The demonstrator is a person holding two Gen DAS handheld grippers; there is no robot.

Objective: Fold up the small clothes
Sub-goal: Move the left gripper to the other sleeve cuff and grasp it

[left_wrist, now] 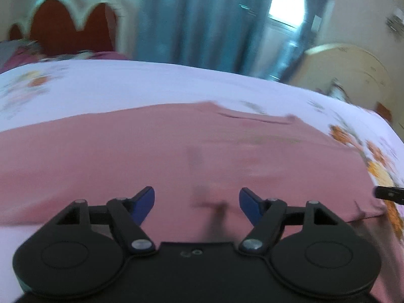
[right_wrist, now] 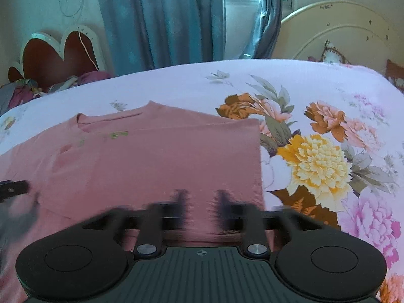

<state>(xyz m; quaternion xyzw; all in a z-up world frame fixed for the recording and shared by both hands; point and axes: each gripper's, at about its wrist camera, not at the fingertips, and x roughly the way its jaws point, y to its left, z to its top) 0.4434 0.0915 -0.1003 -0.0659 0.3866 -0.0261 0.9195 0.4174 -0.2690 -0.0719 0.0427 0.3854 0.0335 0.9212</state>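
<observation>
While hovering spread and empty over pink shirt (right_wrist: 156,156) lying flat just ahead of left gripper (left_wrist: 197,200) and right gripper (right_wrist: 200,200) on floral bedsheet (right_wrist: 328,96), probably parted to leave its folded right side undisturbed.

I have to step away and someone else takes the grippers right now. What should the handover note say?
Left gripper: open, empty, above the pink shirt.
Right gripper: open, blurred, nothing pinched between its fingers.
Shirt: flat on the floral bedsheet, collar at the far end, right side already folded in to a straight edge.
Done: that one side fold, it seems.
Left: likely the other side, then folding it in half lengthwise.
</observation>
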